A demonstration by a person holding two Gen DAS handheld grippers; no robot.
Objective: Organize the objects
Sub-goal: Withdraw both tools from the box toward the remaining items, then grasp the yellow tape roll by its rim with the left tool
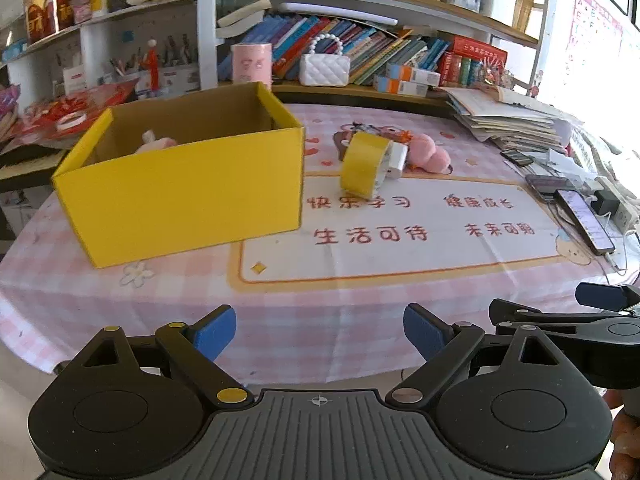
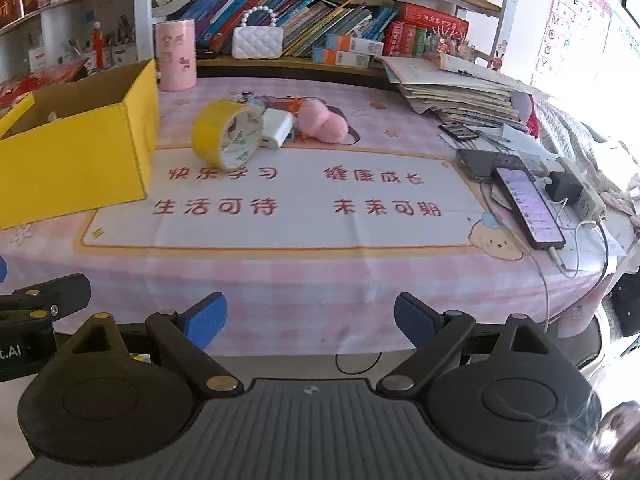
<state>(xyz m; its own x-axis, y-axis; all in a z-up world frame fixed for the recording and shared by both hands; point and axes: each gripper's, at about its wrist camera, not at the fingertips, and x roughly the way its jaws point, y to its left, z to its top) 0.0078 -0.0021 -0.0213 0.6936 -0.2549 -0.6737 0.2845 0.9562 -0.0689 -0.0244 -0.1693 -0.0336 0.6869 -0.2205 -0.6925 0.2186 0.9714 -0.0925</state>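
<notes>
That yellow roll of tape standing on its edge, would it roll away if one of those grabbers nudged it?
Probably. The yellow tape roll stands on its rim, leaning toward the white charger block, so a sideways nudge would likely tip it flat; a push along its rim could set it rolling. It looks stiff and light. Its wide hollow core should suit an open hand-held gripper.

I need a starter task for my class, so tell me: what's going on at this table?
A person holds two grippers at the near table edge, tidying things into the yellow box. The left gripper and right gripper are both open and empty. A pink soft item already sits in the box. Beside it on the tablecloth wait a yellow tape roll, a white charger and a pink plush.
</notes>
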